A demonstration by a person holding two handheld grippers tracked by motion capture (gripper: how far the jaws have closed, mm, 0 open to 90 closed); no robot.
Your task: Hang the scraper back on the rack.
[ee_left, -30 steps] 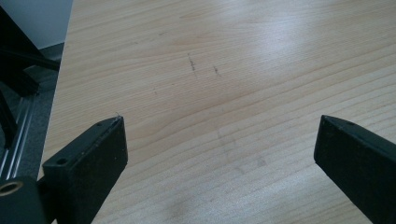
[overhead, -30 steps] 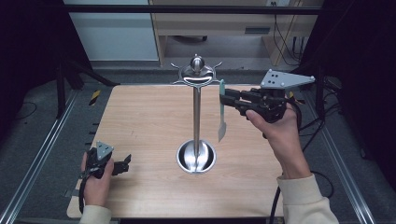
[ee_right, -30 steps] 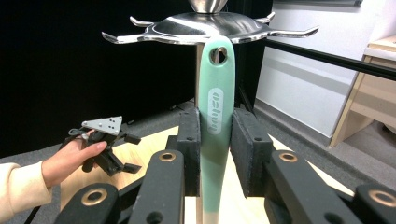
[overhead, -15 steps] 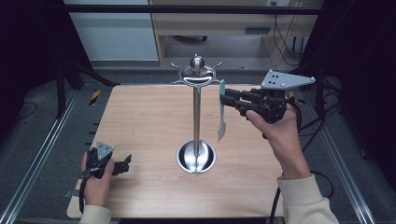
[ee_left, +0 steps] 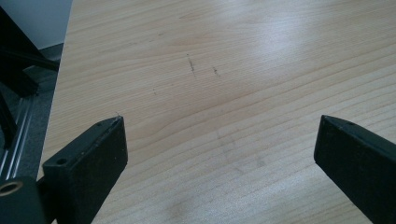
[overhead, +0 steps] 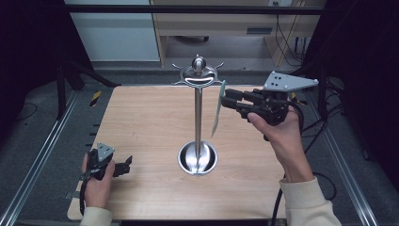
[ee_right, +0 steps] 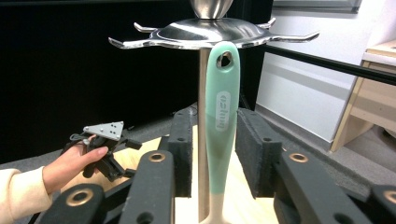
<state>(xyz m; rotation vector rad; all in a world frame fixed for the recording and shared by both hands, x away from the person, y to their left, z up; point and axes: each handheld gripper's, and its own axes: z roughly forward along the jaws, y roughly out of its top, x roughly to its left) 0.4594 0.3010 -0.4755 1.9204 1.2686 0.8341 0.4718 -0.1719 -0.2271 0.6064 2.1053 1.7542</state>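
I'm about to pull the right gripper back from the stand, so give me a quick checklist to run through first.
1. Utensil handle hangs upright under the stand's hook ring: ok.
2. Hook through the handle's hole: cannot tell.
3. Right gripper jaws have just been opening, handle between them; both pads clear of it: cannot tell.
4. Stand base flat on the table: ok.
5. Left gripper open, resting apart from the stand: ok.
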